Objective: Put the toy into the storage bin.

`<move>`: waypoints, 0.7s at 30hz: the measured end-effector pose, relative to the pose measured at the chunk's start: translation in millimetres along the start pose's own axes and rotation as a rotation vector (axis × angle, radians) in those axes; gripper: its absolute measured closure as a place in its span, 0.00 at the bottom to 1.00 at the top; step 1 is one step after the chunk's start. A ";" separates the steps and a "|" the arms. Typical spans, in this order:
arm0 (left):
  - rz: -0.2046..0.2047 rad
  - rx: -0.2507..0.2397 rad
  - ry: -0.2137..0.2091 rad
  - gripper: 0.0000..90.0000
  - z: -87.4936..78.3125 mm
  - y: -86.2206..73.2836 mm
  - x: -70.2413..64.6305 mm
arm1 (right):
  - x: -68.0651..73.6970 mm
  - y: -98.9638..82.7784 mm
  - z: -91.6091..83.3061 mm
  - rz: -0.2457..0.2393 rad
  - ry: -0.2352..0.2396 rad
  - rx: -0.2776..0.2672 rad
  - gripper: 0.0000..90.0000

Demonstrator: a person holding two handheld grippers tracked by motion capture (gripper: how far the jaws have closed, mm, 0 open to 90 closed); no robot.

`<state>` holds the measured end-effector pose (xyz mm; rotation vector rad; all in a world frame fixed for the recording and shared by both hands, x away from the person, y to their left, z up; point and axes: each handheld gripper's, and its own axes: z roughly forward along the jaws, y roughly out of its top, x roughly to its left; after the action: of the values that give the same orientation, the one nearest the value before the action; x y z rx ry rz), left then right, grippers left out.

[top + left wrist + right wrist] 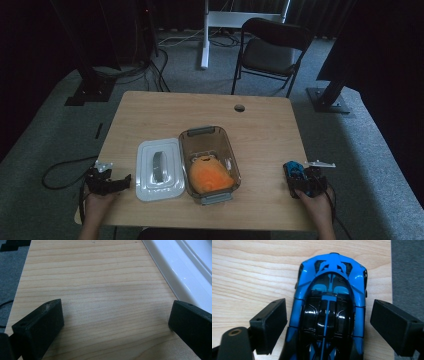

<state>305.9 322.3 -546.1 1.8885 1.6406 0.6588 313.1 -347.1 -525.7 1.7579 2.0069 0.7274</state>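
Car (pixel 329 312), blue and black toy, sits near the right edge of the surface (pixel 260 125), well apart from the box (pixel 209 162). Right tongs (pixel 328 322) straddle it: jaws set wide, one on each flank, left pad nearly at the door line, right pad with a clear gap. No pressure on the body yet; nothing held.

Left tongs (pixel 115 322) rest low over bare wood just beside the white lid (pixel 185 272), jaws wide, nothing between them.

Box stands open mid-surface, lid lying flat at its left side and touching it. Something orange (pixel 210 176) lies in the near half of the box; the far half looks free.

Step in hand, by my reading: grasp the car for a move to the box.

To do it well:
- Centre the tongs first, since the gap is uneven and the nearer pad would shove the car sideways on closing.
- Grip across the mid-body, where the flanks run straight, not at the tapered nose.
- Close slowly; the glossy shell may slip.
- Lift straight up before travelling, as the surface edge is close.
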 end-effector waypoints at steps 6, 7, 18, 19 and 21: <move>0.000 0.000 0.000 0.00 0.0 0.0 0.0 | 0.3 -0.7 3.5 -0.006 -0.004 0.026 0.20; 0.000 0.000 0.000 0.00 0.0 0.0 0.0 | 1.4 -0.3 3.6 -0.009 0.000 0.029 0.24; 0.000 0.000 0.000 0.00 0.0 0.0 0.0 | 1.7 2.6 4.2 -0.024 0.007 0.060 0.28; -0.001 0.000 0.000 0.00 0.0 0.0 0.0 | 2.3 3.3 4.0 -0.029 0.003 0.065 0.28; 0.000 0.000 0.000 0.00 0.0 0.0 0.0 | 3.6 4.8 3.9 -0.036 -0.007 0.073 0.28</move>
<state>305.9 322.2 -546.1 1.8879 1.6405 0.6586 318.7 -342.6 -525.8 1.7577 2.0792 0.6436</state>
